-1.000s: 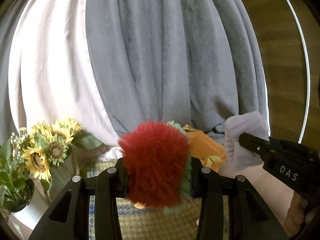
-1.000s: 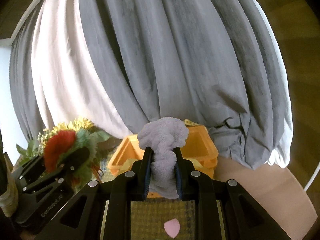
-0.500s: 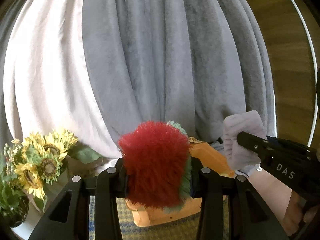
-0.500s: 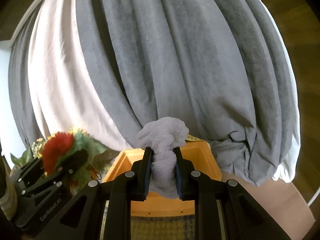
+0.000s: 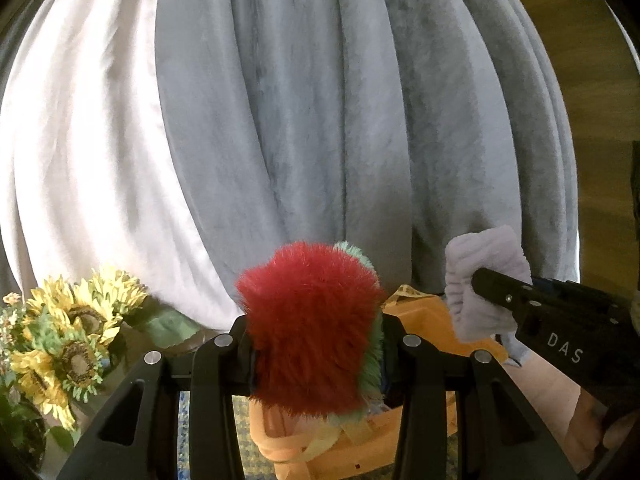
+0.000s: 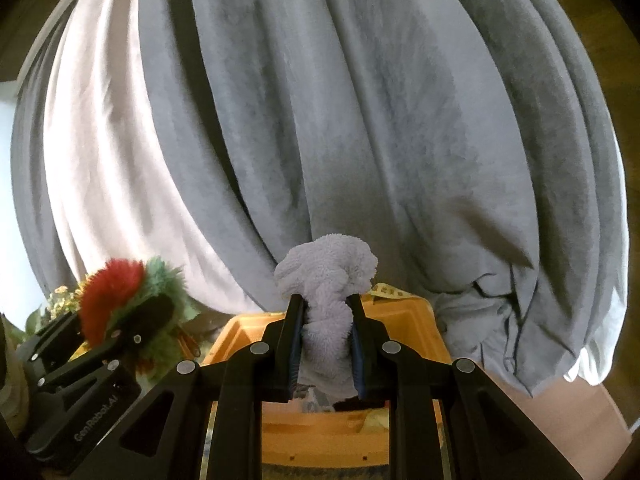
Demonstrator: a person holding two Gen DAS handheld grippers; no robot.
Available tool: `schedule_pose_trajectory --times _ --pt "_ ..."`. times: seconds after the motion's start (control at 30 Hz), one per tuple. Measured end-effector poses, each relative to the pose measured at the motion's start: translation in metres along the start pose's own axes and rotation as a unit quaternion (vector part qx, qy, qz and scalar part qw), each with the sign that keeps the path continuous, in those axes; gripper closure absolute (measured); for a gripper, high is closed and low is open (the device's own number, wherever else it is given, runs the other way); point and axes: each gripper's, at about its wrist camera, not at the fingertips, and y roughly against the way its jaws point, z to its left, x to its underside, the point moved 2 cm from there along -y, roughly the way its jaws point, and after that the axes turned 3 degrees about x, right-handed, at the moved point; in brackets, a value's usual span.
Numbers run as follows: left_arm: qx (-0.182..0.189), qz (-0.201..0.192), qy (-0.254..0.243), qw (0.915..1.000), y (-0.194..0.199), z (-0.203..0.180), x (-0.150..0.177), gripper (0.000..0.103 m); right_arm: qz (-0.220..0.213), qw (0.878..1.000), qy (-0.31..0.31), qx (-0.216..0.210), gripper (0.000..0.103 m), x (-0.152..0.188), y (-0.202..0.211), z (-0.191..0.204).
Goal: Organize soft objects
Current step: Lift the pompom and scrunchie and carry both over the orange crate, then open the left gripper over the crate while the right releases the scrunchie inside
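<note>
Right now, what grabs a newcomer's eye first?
The red-and-green furry toy clamped in the left gripper, dead centre of its view. Next, the lavender fluffy cloth pinched in the right gripper above the orange bin. Grey curtains fill the background.

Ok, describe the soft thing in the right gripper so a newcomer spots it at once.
Find the grey curtain, then the orange bin below it. The right gripper pinches a pale lilac fluffy cloth above it; the left gripper's toy is red and green.
</note>
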Motion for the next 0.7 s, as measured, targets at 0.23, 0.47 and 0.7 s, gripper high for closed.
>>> schedule_pose_trajectory --times 0.23,0.47,0.7 --pt "-0.004 0.013 -0.003 0.9999 -0.033 0.003 0.004 0.062 0.013 1.000 -0.001 0.006 0.081 0.002 -0.033 -0.007" --pt "0.002 0.043 -0.005 0.9991 -0.068 0.003 0.016 0.062 0.044 0.999 -0.004 0.011 0.081 0.010 -0.069 -0.017" --pt "0.010 0.084 -0.012 0.9963 -0.099 -0.003 0.034 0.061 0.092 0.995 -0.023 0.014 0.081 0.023 -0.102 -0.032"
